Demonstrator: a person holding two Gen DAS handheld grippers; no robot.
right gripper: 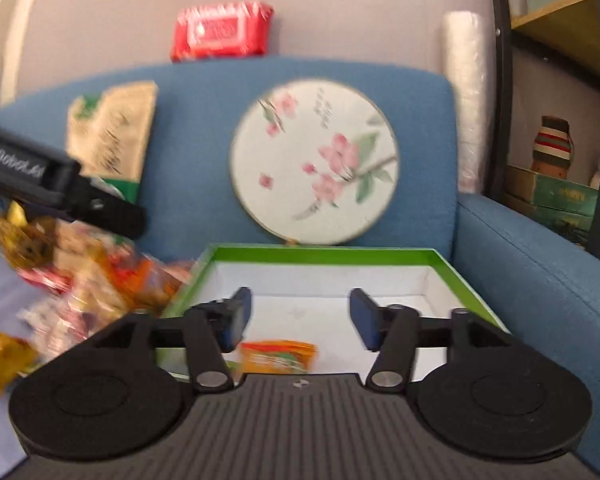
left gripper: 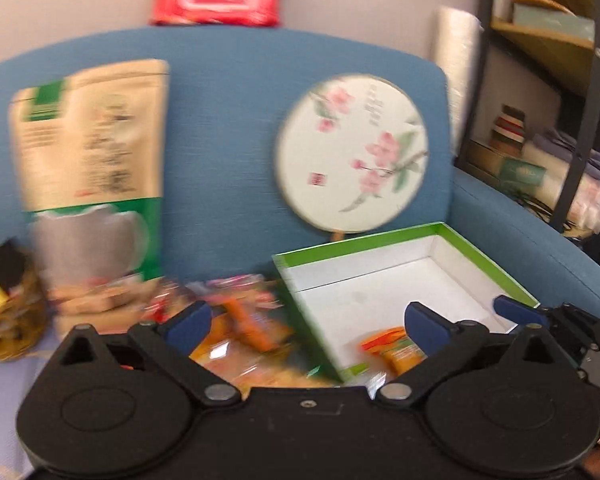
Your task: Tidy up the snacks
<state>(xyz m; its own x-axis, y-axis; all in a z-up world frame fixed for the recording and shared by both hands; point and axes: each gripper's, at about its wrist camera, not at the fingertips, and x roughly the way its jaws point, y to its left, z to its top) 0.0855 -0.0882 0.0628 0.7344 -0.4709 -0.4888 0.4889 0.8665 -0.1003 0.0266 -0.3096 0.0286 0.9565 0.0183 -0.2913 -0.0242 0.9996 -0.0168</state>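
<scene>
Grippers, left gripper (left gripper: pixel 308 322) and right gripper (right gripper: pixel 298 318), both spread wide, empty, above green box (right gripper: pixel 452 268).

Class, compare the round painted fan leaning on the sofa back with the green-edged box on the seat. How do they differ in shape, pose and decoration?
The round fan is a flat disc; the green-edged box is a rectangular open tray with walls. The round fan stands upright against the sofa back; the green-edged box lies flat on the seat. The round fan bears pink blossoms; the green-edged box is plain white inside and holds an orange snack packet. Both are pale.

Home living room, blue sofa (right gripper: pixel 204 152), cluttered shelf (right gripper: pixel 560 184)
</scene>
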